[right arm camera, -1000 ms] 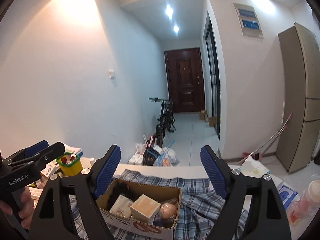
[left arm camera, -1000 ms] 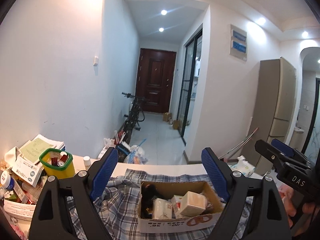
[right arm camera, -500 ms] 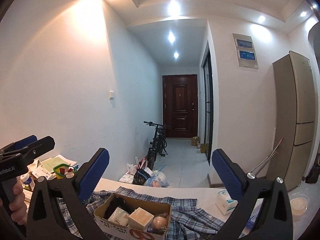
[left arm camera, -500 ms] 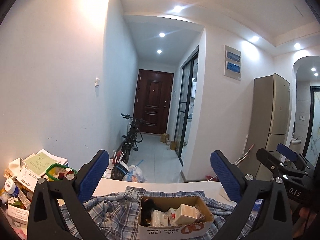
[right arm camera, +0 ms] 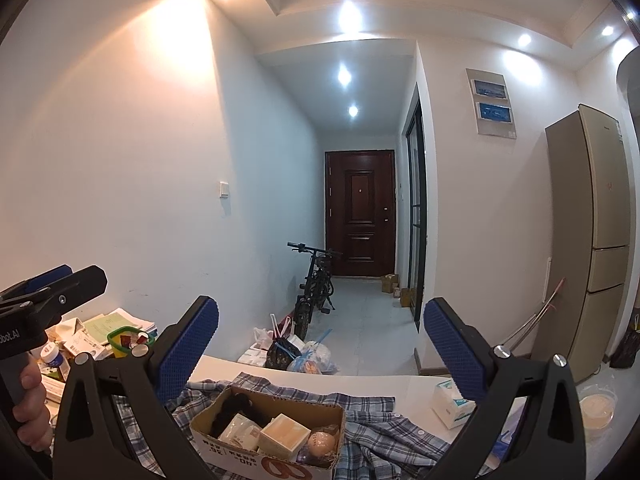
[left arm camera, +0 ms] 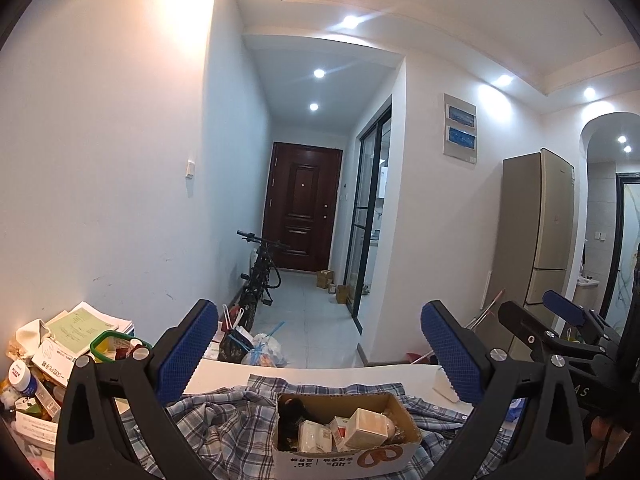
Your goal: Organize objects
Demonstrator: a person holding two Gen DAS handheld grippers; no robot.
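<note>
- Left tool (left arm camera: 320, 354): jaws wide, just opened, nothing between them.
- Right tool (right arm camera: 320, 354): same state.
- Cardboard box (left arm camera: 348, 454) rests on plaid shirt (left arm camera: 224, 420) on desk (left arm camera: 320, 372).

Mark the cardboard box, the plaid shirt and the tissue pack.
cardboard box (right arm camera: 232, 446), right wrist view, printed front wall
plaid shirt (right arm camera: 380, 434), right wrist view, fabric right of the box
tissue pack (right arm camera: 448, 404), right wrist view, top face
</note>
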